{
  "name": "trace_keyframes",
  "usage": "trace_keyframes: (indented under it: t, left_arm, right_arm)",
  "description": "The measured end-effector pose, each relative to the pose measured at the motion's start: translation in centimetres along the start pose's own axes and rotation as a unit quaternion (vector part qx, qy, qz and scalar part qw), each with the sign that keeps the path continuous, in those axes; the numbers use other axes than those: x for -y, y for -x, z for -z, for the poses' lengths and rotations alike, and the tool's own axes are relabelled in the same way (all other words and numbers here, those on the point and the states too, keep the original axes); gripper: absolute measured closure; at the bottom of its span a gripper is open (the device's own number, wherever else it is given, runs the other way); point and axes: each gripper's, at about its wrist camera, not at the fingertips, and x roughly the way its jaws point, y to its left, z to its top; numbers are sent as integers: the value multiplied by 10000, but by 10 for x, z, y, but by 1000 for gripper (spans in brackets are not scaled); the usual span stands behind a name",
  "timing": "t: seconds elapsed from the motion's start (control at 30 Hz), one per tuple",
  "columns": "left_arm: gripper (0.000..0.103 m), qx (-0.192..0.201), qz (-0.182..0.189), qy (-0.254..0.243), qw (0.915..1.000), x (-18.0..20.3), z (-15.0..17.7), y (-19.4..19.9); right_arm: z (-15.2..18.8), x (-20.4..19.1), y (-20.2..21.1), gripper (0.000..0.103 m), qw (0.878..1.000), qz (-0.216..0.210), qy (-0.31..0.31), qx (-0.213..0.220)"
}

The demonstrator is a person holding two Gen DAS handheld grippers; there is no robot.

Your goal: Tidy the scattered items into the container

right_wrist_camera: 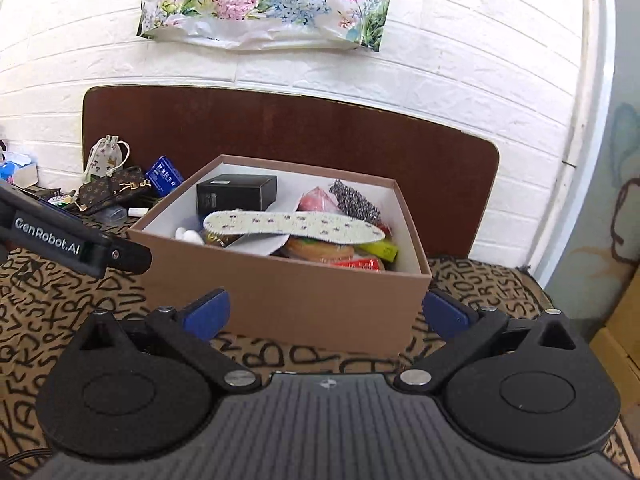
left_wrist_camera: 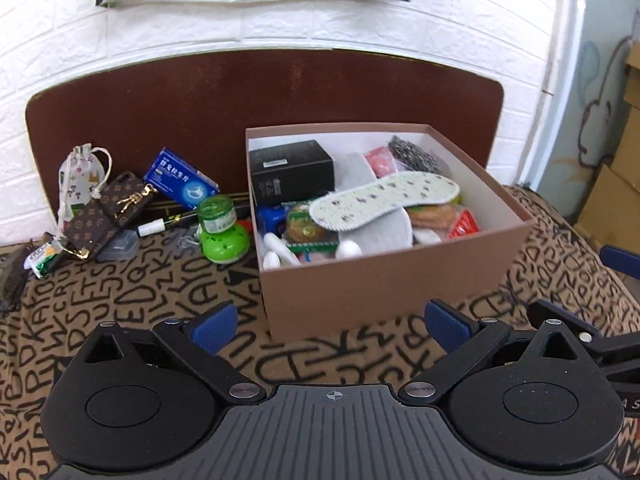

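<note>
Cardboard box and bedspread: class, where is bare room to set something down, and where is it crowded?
Bare: lettered bedspread before the cardboard box and to its right. Crowded: box interior, insole on top; left clutter around the green jar.

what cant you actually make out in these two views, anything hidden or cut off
- Lower contents of the brown cardboard box: both views, buried under the spotted white insole and the black carton.
- Green plastic jar: right wrist view, hidden behind the box wall.
- Dark item at the left edge: left wrist view, cut off by the frame.
- Print on the blue medicine box: too small and blurred to read in either view.
</note>
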Motion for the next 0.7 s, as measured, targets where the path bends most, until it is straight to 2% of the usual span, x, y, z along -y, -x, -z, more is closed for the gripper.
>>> trace_keyframes:
  t: [0.33, 0.7]
  left_arm:
    - [0, -23, -55, -176, 9998, 14, 17, 17]
    - [0, -80, -109, -348, 9993, 20, 19, 17]
  right_arm:
    - [12, -7, 22, 1, 10000, 11, 32, -43]
    - [14, -7, 22, 1, 9999, 18, 49, -93]
